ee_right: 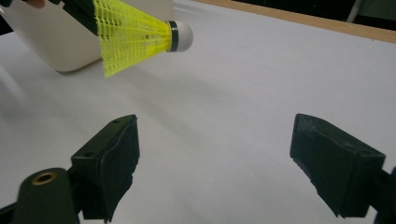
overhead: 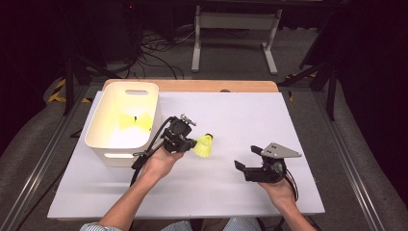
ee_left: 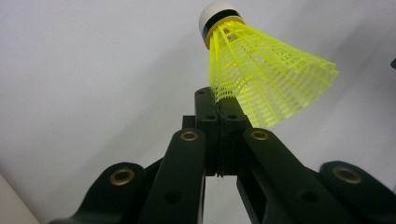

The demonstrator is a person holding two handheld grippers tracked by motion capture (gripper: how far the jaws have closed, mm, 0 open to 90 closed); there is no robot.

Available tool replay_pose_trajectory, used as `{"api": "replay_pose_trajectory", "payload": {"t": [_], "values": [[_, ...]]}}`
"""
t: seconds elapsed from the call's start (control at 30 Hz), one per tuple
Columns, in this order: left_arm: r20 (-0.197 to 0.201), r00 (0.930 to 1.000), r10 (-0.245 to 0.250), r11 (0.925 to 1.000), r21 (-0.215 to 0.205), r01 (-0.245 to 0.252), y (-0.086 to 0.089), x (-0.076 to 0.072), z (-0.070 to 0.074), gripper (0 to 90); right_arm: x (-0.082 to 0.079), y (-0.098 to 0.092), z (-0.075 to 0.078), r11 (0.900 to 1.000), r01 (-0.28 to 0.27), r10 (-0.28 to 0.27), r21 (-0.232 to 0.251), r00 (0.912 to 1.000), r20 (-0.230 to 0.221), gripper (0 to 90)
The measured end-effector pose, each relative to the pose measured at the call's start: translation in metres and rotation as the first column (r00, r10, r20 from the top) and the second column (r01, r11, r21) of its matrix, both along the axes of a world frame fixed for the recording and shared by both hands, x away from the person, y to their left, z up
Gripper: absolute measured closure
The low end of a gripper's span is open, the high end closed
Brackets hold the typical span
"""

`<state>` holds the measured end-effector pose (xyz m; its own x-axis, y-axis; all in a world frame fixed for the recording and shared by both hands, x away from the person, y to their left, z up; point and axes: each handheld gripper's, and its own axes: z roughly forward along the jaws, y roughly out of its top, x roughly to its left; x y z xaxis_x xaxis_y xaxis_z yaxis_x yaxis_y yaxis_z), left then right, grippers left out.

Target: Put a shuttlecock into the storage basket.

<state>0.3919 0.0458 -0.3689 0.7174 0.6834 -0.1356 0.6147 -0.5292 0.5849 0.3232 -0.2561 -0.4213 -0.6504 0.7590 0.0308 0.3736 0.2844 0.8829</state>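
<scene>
A yellow plastic shuttlecock [overhead: 204,145] with a white cork is held just above the white table top, right of the basket. My left gripper [overhead: 191,143] is shut on the edge of its skirt. In the left gripper view the closed jaws [ee_left: 219,100] pinch the skirt of the shuttlecock [ee_left: 261,79], whose cork points up and away. My right gripper [overhead: 246,157] hangs open over the table to the right, with nothing between its jaws. From the right gripper view [ee_right: 215,154], the shuttlecock [ee_right: 135,35] hangs ahead at the upper left, cork pointing right.
A white basket [overhead: 94,126] stands at the table's left with another yellow shuttlecock [overhead: 134,120] inside; its wall [ee_right: 51,42] sits behind the held one. The white table top [overhead: 240,110] ends in a wooden strip at the back.
</scene>
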Motion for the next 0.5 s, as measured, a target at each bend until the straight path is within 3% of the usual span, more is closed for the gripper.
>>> {"api": "replay_pose_trajectory", "payload": {"t": [0.5], "values": [[0.01, 0.9999, 0.008, 0.9994, -0.033, -0.007, 0.014, -0.002, 0.023, 90.0, -0.019, -0.03, -0.013, 0.999, 0.038, -0.039, 0.038, 0.9986, 0.035, 13.6]]}}
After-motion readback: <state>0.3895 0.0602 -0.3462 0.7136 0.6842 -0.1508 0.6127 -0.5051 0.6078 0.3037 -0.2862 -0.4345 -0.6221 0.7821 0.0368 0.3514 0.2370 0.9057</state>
